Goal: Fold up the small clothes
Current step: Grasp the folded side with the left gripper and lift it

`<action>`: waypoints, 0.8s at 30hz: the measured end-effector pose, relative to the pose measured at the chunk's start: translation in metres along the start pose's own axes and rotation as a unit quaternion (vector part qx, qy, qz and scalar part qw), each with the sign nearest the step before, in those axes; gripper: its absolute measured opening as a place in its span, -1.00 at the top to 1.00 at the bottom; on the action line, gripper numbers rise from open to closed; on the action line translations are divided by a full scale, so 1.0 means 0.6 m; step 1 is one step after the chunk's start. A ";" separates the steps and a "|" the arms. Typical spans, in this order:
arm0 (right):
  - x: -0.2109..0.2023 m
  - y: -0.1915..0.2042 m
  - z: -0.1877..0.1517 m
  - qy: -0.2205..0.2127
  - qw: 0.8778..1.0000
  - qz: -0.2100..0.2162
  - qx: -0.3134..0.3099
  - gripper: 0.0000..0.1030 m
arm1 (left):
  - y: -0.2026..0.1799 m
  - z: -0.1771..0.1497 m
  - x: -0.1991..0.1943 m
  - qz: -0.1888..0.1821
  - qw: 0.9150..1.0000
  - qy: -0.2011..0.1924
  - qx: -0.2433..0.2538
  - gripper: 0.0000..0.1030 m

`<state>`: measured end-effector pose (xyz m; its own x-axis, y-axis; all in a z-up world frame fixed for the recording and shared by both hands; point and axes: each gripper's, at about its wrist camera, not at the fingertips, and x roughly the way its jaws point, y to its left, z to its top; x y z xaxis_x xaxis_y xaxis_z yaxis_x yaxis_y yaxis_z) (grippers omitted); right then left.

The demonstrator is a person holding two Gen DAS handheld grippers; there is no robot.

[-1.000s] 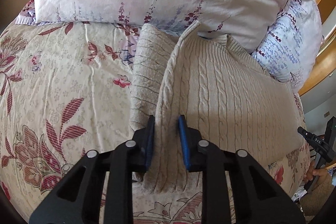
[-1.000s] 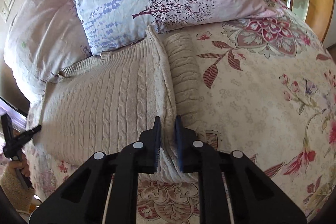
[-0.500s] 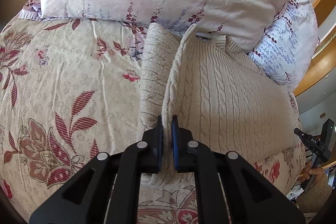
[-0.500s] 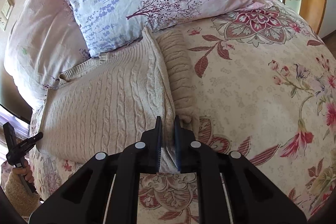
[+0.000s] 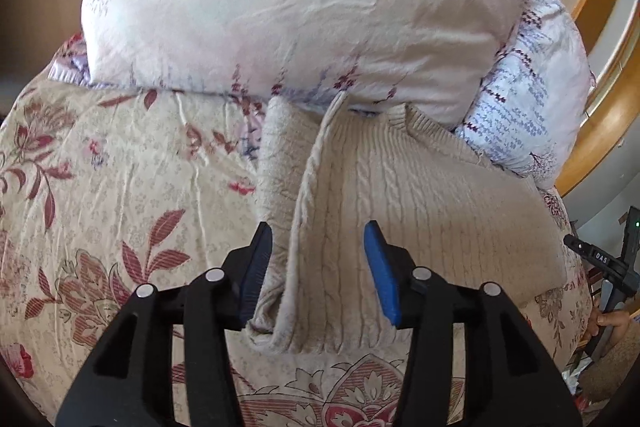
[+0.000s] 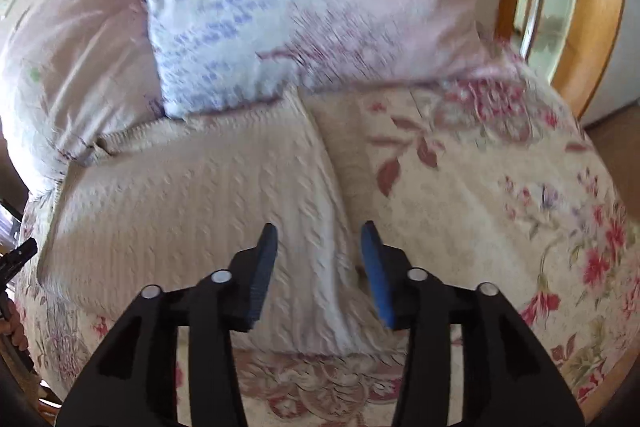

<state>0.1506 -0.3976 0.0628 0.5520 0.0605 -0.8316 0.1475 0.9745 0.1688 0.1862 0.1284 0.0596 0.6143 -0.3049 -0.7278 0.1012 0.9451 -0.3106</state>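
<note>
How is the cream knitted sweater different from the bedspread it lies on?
The sweater is plain cream with raised cable ribs; the bedspread is flat cloth printed with red flowers and leaves. The sweater is folded, one edge doubled over; the bedspread lies spread out. The sweater covers only a patch; the bedspread reaches past it on both sides. Both are pale beige.

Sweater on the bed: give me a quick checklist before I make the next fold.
1. Left hand-held gripper released: ok, jaws wide apart around the folded edge.
2. Right hand-held gripper released: ok, jaws apart over the sweater's other edge.
3. Sweater flat on the bedspread: not ok, one folded edge stands up in a ridge.
4. Sleeve tucked in: not ok, it shows beside the ridge.
5. Collar end clear of the pillow: not ok, it touches the pillow.
6. Right-side fold neat: cannot tell, that view is blurred.
</note>
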 end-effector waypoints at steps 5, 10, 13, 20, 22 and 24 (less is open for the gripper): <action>0.034 0.084 0.007 0.015 0.996 0.035 -0.076 0.02 | -0.055 -0.004 0.032 0.001 0.998 0.015 0.063 -0.08; 0.081 0.134 0.000 0.039 0.993 0.038 -0.104 0.00 | -0.047 -0.013 0.080 0.017 0.997 0.056 0.053 -0.08; 0.100 0.135 -0.007 0.048 0.993 0.028 -0.108 -0.08 | -0.029 -0.023 0.096 0.011 0.997 0.060 0.039 -0.08; 0.085 0.138 0.004 0.037 0.994 0.047 -0.092 -0.09 | 0.019 0.007 0.046 -0.035 0.999 0.021 -0.028 -0.08; 0.082 0.151 0.008 0.031 0.993 0.052 -0.101 -0.15 | 0.052 0.025 0.049 -0.033 0.998 0.029 -0.055 -0.08; 0.088 0.171 0.011 0.034 0.991 0.056 -0.114 -0.17 | 0.073 0.037 0.062 -0.037 0.996 0.052 -0.067 -0.08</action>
<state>0.2004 -0.2958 0.0399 0.4959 0.1773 -0.8501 -0.1046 0.9840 0.1442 0.2307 0.1610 0.0323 0.5243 -0.3908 -0.7566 0.0345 0.8975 -0.4397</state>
